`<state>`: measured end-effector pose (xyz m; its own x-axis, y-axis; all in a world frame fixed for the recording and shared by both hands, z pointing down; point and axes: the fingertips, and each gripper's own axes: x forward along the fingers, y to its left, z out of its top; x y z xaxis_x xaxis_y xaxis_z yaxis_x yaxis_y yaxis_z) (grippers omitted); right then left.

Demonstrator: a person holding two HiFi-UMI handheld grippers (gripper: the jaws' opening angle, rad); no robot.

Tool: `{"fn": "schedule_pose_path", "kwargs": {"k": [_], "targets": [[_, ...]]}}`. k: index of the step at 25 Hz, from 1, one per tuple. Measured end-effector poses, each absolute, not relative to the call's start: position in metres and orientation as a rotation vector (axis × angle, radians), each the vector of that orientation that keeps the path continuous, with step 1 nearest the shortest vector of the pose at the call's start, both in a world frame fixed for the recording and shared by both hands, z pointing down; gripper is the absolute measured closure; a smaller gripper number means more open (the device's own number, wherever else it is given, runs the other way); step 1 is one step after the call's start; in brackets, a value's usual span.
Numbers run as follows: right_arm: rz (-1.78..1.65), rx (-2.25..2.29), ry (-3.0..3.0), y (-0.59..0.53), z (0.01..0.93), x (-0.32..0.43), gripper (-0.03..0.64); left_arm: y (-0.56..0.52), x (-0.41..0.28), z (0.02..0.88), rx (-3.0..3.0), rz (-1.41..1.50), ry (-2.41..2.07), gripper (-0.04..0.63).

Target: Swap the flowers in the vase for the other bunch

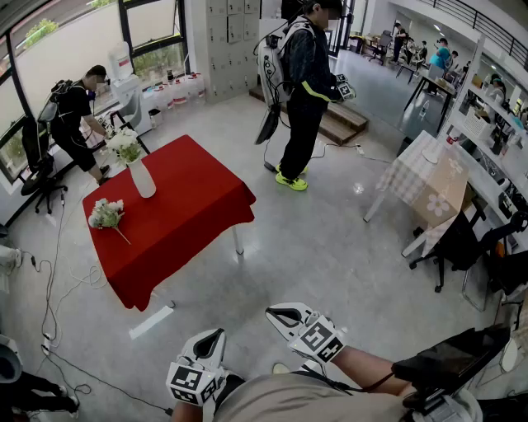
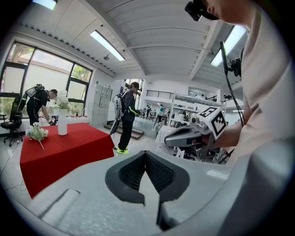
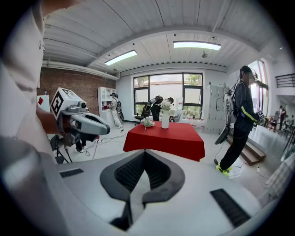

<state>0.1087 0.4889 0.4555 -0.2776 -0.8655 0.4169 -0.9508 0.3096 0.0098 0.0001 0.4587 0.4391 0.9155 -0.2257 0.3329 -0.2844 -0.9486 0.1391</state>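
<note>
Both closed, empty: left gripper (image 1: 210, 342), right gripper (image 1: 285, 317), well apart from the table (image 1: 194, 210) at 10 o'clock. Walk in first, and open the jaws before reaching the flowers (image 1: 125, 146) in the vase (image 1: 142, 178).

Large open lab-like workspace: polished grey floor (image 1: 330, 247) with trailing cables (image 1: 49, 288), tall windows (image 1: 49, 58), a wall of lockers (image 1: 235, 25), and people wearing backpack rigs (image 1: 305, 91).

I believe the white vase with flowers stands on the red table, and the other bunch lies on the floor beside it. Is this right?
Not quite: the other bunch lies on the red table itself, not on the floor, apart from the white vase, which does hold flowers. The head view shows this.
</note>
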Motion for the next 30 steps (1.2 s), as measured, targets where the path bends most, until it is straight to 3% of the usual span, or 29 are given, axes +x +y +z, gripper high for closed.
{"fn": "schedule_pose_path", "kwargs": {"k": [16, 20, 23, 30], "targets": [[0.433, 1.644, -2.355, 0.594, 0.461, 0.147, 0.604, 0.566, 0.058, 0.449, 2.861, 0.567, -0.328, 0.589], [0.413, 1.631, -2.326, 0.568, 0.476, 0.167, 0.595, 0.538, 0.070, 0.464, 2.840, 0.526, -0.345, 0.588], [0.420, 1.596, -2.348, 0.527, 0.471, 0.159, 0.493, 0.506, 0.054, 0.458, 2.811, 0.531, -0.401, 0.588], [0.399, 1.556, -2.384, 0.408, 0.454, 0.145, 0.465, 0.400, 0.039, 0.443, 2.802, 0.437, -0.465, 0.588]]}}
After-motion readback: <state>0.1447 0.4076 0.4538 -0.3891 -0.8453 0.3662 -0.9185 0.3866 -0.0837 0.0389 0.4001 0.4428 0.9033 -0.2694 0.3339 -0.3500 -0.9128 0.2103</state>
